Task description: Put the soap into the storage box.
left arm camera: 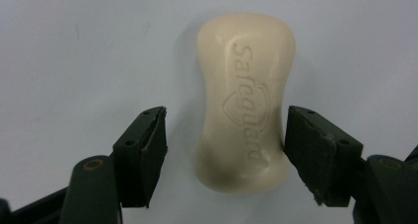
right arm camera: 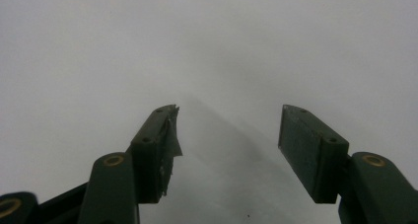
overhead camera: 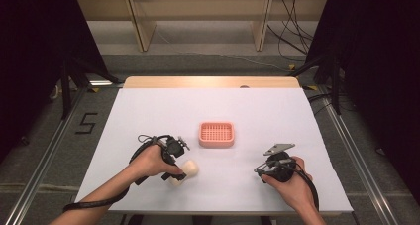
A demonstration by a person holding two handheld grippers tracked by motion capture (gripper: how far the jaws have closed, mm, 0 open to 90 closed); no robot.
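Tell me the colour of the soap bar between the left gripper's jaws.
Cream soap bar; the left gripper view shows it best.

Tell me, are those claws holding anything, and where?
Nothing is held. The left gripper straddles the soap bar, jaws open; the right gripper is open and empty.

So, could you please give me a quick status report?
Left tongs open astride soap bar. Right tongs open, empty. Path to pink dish unobstructed.
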